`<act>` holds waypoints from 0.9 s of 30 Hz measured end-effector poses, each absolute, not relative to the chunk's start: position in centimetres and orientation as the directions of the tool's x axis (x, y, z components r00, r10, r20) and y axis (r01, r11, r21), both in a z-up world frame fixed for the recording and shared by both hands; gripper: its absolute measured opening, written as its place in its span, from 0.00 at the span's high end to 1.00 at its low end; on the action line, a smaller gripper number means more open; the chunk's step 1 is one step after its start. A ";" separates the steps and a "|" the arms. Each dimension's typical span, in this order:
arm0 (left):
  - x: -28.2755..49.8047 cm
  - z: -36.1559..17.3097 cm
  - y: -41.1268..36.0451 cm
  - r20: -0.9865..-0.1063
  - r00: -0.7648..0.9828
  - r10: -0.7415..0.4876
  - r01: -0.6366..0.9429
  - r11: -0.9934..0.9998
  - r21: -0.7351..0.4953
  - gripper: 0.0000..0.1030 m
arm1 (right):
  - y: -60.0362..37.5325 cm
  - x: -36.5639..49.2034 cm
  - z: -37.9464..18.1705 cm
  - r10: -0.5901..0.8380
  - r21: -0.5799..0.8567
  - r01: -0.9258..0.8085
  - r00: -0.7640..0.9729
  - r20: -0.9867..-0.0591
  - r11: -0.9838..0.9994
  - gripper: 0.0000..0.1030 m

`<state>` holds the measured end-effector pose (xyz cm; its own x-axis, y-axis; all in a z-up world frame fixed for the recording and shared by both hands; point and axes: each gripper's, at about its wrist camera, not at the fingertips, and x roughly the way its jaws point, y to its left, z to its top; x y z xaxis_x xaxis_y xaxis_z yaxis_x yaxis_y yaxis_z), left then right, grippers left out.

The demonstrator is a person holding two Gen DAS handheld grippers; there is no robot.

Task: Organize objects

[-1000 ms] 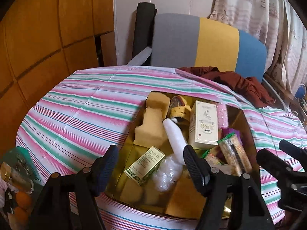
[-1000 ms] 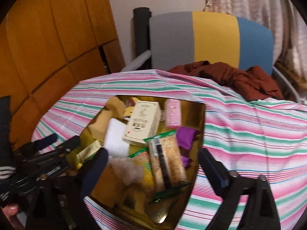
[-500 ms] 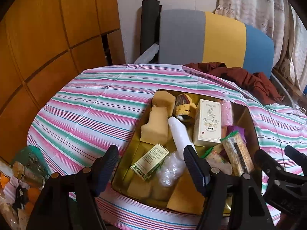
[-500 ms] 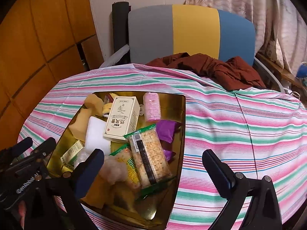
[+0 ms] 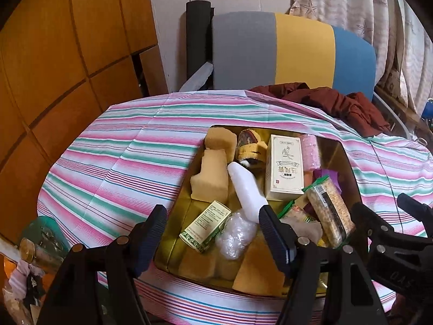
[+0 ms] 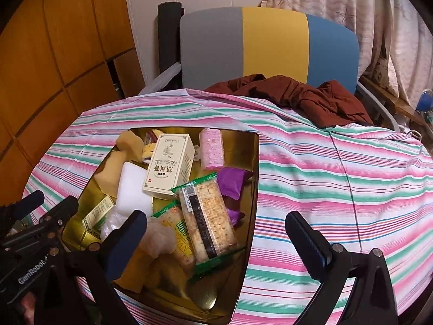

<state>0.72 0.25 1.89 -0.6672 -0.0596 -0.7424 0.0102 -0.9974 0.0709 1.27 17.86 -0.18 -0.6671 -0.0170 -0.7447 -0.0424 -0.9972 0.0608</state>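
While both grippers hang over the near edge of the table, neither grasps anything: the left gripper (image 5: 212,237) has its jaws spread wide above the near left corner of the shallow gold metal tray (image 5: 339,150), and the right gripper (image 6: 216,239) is likewise released, its fingers straddling the tray's right rim. That tray sits on a pink, green and white striped tablecloth (image 5: 130,157) and is crowded with loose things. A cream cardboard box with a printed figure (image 5: 284,172) lies near the middle, a pink patterned roll (image 6: 211,149) just beside it. Tan foam sponge blocks (image 5: 212,174) fill the left side, touching a white plastic bottle (image 5: 247,192) (lying down, tilted). A clear-wrapped cracker packet with green ends (image 6: 207,218) rests on other packets, a purple foil wrapper (image 6: 231,182) next to it. A small green-and-cream box (image 5: 205,226) lies near the front. Behind the table stands a grey, yellow and blue chair (image 6: 268,46) with a dark red cloth (image 6: 292,96) bunched on it.
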 end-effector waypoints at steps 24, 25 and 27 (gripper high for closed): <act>0.5 1.1 -0.2 -0.780 -0.626 -0.021 0.007 -1.000 0.022 0.35 | 17.4 1.2 -0.5 0.016 0.037 -0.066 -0.664 -0.748 -0.997 0.00; 0.3 1.1 -0.2 -0.784 -0.621 -0.007 0.001 -1.000 0.008 0.38 | 17.4 1.2 -0.5 0.015 0.038 -0.065 -0.663 -0.748 -0.997 0.00; 0.3 1.0 -0.3 -0.783 -0.622 0.001 0.002 -1.000 -0.003 0.39 | 17.5 1.2 -0.5 0.016 0.037 -0.066 -0.663 -0.749 -0.997 0.00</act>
